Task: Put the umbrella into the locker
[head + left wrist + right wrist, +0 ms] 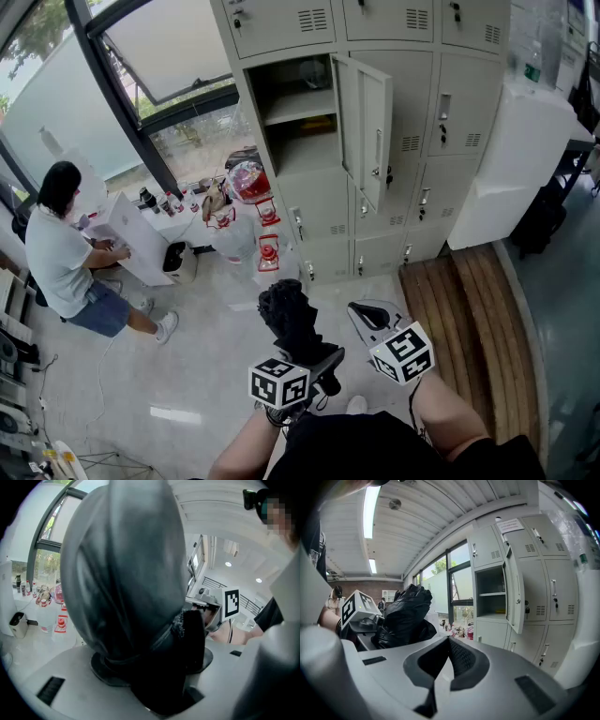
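A folded black umbrella (pixel 289 317) stands upright in my left gripper (pixel 317 362), whose jaws are shut on its lower end. In the left gripper view the umbrella (pixel 126 573) fills most of the picture, with the strap at the jaws of the left gripper (pixel 154 677). My right gripper (pixel 364 315) is just right of it, shut and empty; its jaws (pixel 439 665) meet with nothing between them. The grey locker (pixel 300 112) stands ahead with one compartment open, its door (pixel 367 131) swung out to the right. The right gripper view also shows the umbrella (pixel 405 613) and the open locker (pixel 490 597).
A person (pixel 61 253) crouches at the left by a white board. Red and white items and bottles (pixel 251 187) lie on the floor before the locker's left side. A wooden platform (pixel 469 319) and a white box (pixel 511 159) stand to the right.
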